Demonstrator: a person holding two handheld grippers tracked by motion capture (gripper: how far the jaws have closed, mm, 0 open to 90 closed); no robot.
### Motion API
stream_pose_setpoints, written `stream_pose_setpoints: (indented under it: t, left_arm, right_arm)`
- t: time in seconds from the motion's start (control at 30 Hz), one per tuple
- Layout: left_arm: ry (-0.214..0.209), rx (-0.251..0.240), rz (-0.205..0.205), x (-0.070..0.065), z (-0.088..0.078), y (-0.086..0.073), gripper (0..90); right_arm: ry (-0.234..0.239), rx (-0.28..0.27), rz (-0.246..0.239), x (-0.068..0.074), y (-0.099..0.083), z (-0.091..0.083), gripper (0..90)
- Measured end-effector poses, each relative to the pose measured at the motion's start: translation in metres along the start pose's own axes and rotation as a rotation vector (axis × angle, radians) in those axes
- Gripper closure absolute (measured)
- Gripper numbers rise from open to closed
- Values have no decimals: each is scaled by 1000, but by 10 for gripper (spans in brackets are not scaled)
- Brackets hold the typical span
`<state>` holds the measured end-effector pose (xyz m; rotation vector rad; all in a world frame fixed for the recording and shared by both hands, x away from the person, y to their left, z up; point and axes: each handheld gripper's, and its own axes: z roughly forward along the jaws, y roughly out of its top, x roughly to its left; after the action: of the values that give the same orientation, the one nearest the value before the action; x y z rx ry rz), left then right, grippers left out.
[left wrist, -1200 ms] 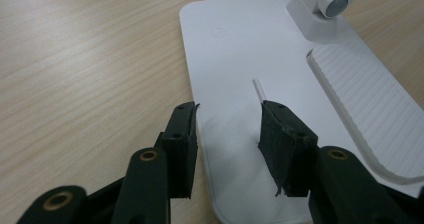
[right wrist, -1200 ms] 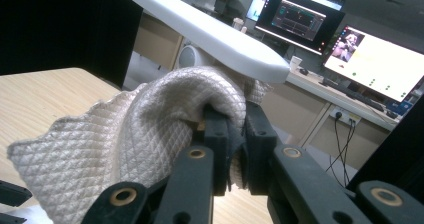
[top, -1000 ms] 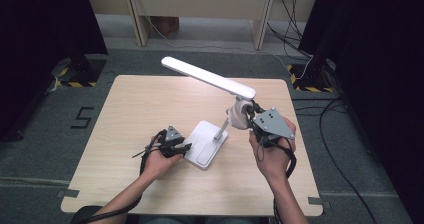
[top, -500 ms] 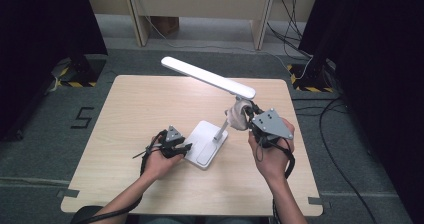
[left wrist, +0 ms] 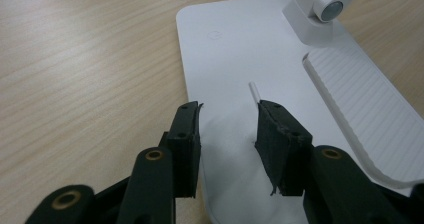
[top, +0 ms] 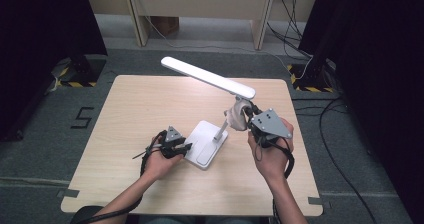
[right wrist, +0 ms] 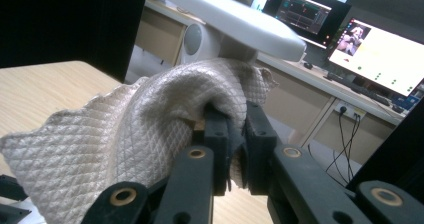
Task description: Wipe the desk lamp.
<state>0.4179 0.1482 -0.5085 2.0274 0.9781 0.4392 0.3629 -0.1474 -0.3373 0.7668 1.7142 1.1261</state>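
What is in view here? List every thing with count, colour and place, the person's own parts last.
white desk lamp with flat base and long bar head: one, white, base on the table's near middle, head slanting above.
beige quilted cloth: one, beige, held against the lamp's upper joint.
light wooden table: one, pale wood, centre of the grey floor.
computer monitors: two, lit, on a far desk in the right gripper view.
black cables: several, on the floor beyond the table.
left gripper: one, black, jaws apart over the lamp base's near edge, just been closing, nothing pressed between them.
right gripper: one, black, jaws shut on the cloth.
person's hands: two, coming in from the near edge.
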Motion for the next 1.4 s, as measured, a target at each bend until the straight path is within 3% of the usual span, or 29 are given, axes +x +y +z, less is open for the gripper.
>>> stream_pose_setpoints:
  t: [1.4]
  left_arm:
    - [-7,11,0,3,1,3,624]
  right_arm:
    - [38,64,6,10,-19,24,843]
